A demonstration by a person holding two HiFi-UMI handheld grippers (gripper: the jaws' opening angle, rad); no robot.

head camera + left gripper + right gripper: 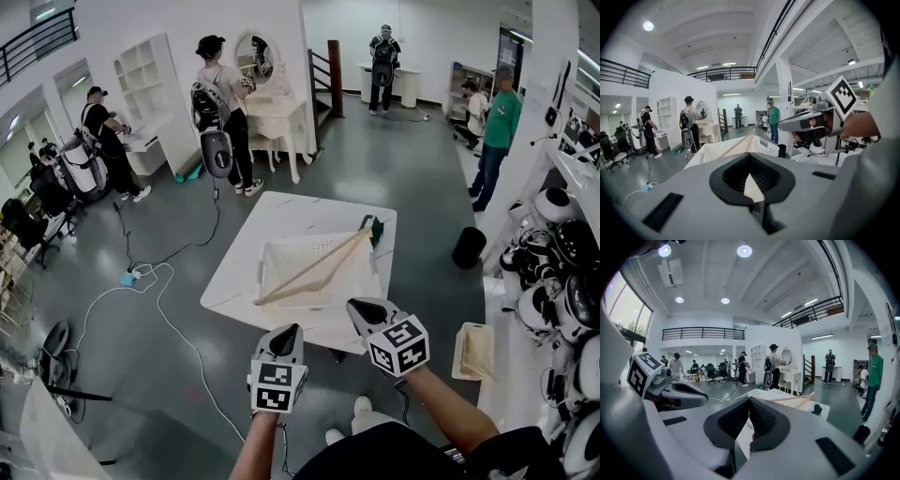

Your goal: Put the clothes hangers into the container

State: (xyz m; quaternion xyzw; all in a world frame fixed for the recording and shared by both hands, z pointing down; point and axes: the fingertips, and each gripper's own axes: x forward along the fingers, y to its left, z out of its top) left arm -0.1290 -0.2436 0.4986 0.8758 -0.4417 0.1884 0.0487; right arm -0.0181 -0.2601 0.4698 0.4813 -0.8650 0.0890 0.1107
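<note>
Both closed and empty, left claw (pixel 284 339) and right claw (pixel 367 312) before container (pixel 272 247) of hangers (pixel 317 268); green object (pixel 376 230) beside.

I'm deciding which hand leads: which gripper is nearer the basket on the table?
The right gripper: in the head view its tip reaches the near rim of the basket, while the left gripper sits back at the edge of the table.

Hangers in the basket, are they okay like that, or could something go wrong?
Two things might go wrong. The wooden hangers lie slanted, with one end poking out past the rim of the container, so a bump could tip them onto the table or the floor. Also, a white cable snakes across the floor beside the table, and someone stepping there might trip on it.
</note>
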